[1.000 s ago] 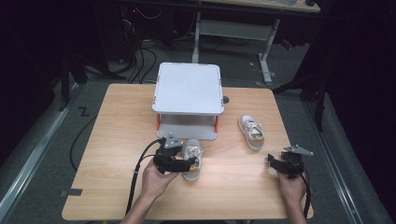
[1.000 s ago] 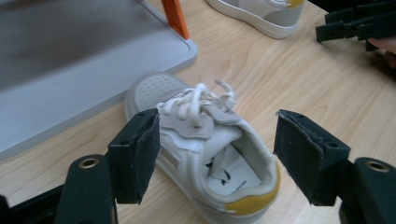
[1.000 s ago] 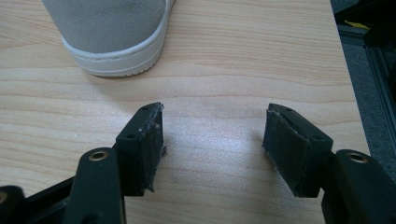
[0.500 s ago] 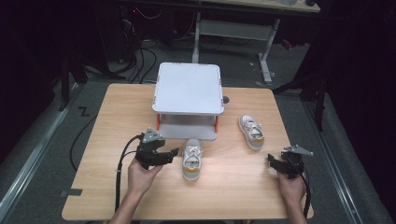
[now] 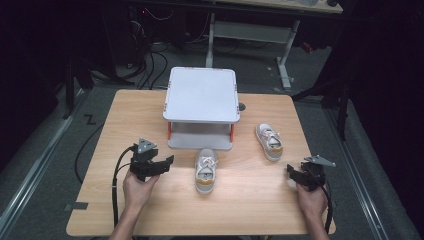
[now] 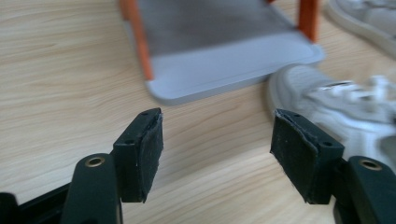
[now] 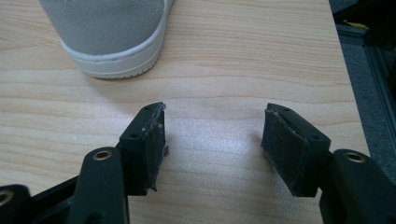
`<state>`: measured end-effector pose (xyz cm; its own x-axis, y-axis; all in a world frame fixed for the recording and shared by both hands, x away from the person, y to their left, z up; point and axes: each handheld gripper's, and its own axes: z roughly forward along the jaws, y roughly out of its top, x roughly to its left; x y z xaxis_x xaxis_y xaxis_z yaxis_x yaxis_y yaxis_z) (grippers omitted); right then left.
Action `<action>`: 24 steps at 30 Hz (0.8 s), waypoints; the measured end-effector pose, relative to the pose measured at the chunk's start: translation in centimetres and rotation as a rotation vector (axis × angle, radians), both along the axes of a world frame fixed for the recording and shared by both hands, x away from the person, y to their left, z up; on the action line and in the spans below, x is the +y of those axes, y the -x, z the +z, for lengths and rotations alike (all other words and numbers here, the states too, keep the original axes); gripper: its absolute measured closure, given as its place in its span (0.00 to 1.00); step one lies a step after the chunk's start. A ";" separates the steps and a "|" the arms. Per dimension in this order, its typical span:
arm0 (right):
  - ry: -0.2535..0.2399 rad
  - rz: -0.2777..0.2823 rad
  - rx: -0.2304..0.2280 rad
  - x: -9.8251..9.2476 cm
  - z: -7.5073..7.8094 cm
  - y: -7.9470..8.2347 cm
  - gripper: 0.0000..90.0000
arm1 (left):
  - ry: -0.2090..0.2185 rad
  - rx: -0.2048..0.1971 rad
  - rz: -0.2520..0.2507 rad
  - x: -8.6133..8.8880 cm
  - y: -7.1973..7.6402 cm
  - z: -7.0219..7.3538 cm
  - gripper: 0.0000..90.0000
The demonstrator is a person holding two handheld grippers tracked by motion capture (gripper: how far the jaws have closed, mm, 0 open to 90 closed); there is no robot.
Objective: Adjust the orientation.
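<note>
Left hand-held gripper gapes empty, well left of the shoe.

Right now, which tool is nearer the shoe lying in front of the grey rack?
Left. The left tool sits just left of that shoe, open and apart from it. The right tool is farther off at the table's right edge, open.
</note>
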<state>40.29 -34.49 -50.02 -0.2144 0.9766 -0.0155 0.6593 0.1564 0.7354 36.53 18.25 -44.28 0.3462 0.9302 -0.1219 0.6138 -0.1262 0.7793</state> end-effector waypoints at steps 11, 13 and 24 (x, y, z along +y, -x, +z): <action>-0.008 0.046 0.076 -0.8 0.9 -0.7 0.59 | -0.026 0.060 0.066 1.6 -0.6 -3.0 0.39; -0.020 0.050 0.075 -0.8 1.1 -0.6 0.59 | -0.028 0.052 0.084 1.9 -0.6 -3.5 0.39; -0.015 0.156 -0.028 1.3 5.5 0.0 0.72 | -0.048 0.067 0.152 3.3 -0.7 -5.9 0.40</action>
<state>40.27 -33.21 -44.51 -0.3631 0.9317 -0.0090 0.6069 0.2438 0.7565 37.27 21.51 -50.17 0.1939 0.9765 -0.0946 0.6788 -0.0639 0.7315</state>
